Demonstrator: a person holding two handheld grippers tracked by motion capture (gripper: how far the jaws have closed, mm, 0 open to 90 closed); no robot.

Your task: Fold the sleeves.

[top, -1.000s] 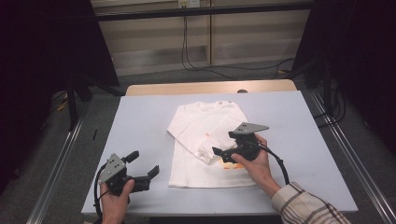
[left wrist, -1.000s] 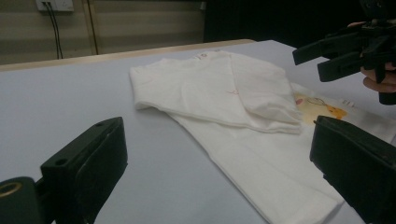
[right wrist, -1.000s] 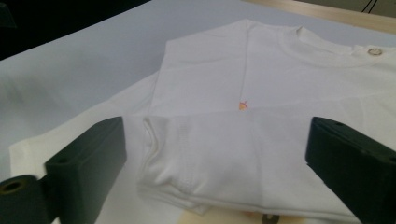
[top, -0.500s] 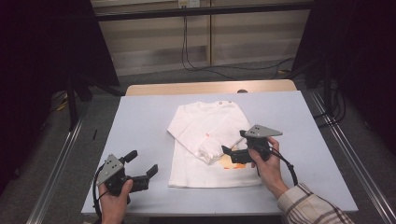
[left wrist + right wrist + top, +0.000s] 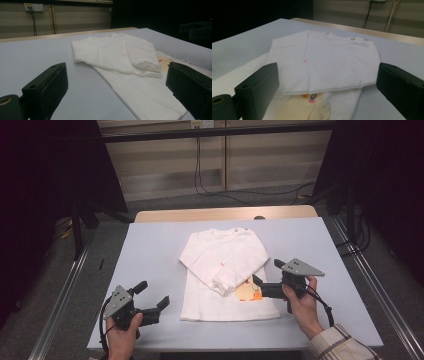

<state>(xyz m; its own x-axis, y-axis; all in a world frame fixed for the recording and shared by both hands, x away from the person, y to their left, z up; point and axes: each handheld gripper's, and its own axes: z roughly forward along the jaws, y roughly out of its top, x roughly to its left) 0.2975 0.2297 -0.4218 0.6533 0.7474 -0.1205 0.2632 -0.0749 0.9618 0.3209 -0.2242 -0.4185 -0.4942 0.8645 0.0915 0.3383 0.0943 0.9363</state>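
A white long-sleeved shirt (image 5: 225, 270) lies flat in the middle of the table, its sleeves folded across the chest. An orange and yellow cartoon print (image 5: 248, 293) peeks out below the folded sleeve. My right gripper (image 5: 266, 272) stands open at the shirt's right edge, jaws pointing left over the print; in the right gripper view the folded sleeve (image 5: 324, 65) lies just ahead of the right gripper (image 5: 327, 72). My left gripper (image 5: 153, 293) is open near the table's front left, a short way from the shirt's lower left corner. The shirt (image 5: 117, 55) spreads ahead of the left gripper (image 5: 116, 75).
The pale blue table (image 5: 150, 245) has a wooden strip (image 5: 200, 214) along its far edge. Metal rails (image 5: 65, 290) run along both sides on the floor. Black cables (image 5: 200, 170) hang down the back wall.
My right gripper has moved right and toward the near edge, off the shirt's middle to its right edge. The left gripper and the shirt have stayed put.
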